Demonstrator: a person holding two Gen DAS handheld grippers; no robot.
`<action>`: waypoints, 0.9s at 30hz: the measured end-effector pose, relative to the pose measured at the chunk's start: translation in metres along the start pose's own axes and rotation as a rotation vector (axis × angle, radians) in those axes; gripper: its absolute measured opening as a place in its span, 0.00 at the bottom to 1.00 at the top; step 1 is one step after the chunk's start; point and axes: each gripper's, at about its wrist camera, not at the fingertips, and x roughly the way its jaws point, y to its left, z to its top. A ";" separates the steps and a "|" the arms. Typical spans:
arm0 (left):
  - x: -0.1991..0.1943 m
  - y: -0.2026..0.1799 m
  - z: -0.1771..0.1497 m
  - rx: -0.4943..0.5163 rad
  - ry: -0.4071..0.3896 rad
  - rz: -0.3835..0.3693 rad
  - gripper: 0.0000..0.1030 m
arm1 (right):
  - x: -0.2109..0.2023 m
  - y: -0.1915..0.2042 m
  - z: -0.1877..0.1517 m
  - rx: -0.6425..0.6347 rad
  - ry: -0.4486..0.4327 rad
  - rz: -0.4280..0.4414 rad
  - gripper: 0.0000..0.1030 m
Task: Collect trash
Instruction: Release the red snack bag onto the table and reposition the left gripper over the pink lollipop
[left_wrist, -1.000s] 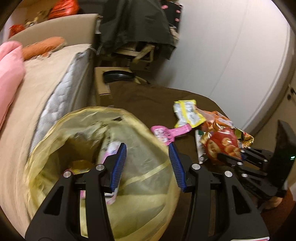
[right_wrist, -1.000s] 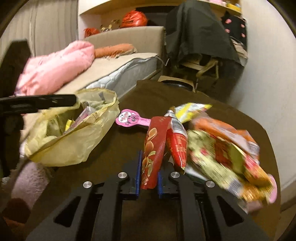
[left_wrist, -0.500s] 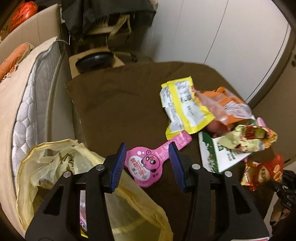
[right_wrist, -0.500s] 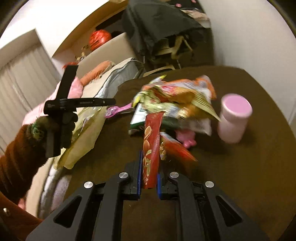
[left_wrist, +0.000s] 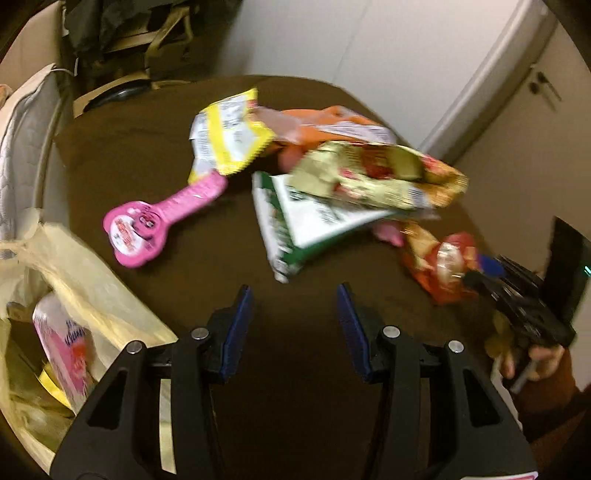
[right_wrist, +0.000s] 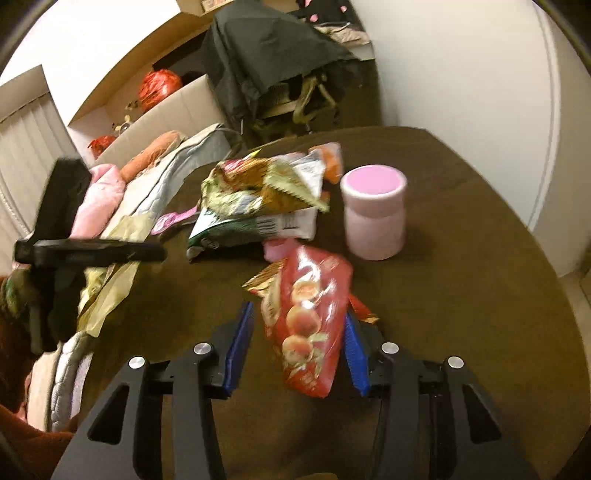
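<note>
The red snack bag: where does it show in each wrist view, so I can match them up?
Left wrist: red snack bag at the right edge of the table, at the tip of the right tongs.
Right wrist: red snack bag low in the centre, between the just-opened right tongs.
Shared landmark: the green-and-white packet.

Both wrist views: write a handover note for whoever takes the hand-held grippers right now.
Left hand-held gripper: open, empty, over bare table.
Right hand-held gripper: jaws have just been opening; red snack bag sits loose between them, no longer pinched.
Yellow trash bag at the table's left edge already holds some wrappers.
Left to collect: red snack bag, pink paddle-shaped pack, yellow wrapper, green-and-white pack, gold wrapper, orange wrapper. Pink jar stands upright beside the pile.
</note>
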 end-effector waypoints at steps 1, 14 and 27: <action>-0.003 0.000 0.000 0.002 -0.012 0.006 0.44 | -0.003 -0.002 0.000 -0.003 -0.009 -0.011 0.43; 0.010 0.074 0.060 0.077 -0.027 0.264 0.44 | -0.026 -0.011 -0.010 -0.056 -0.051 -0.004 0.62; 0.008 0.076 0.051 0.198 -0.024 0.270 0.44 | -0.019 0.000 -0.016 -0.110 -0.010 -0.050 0.62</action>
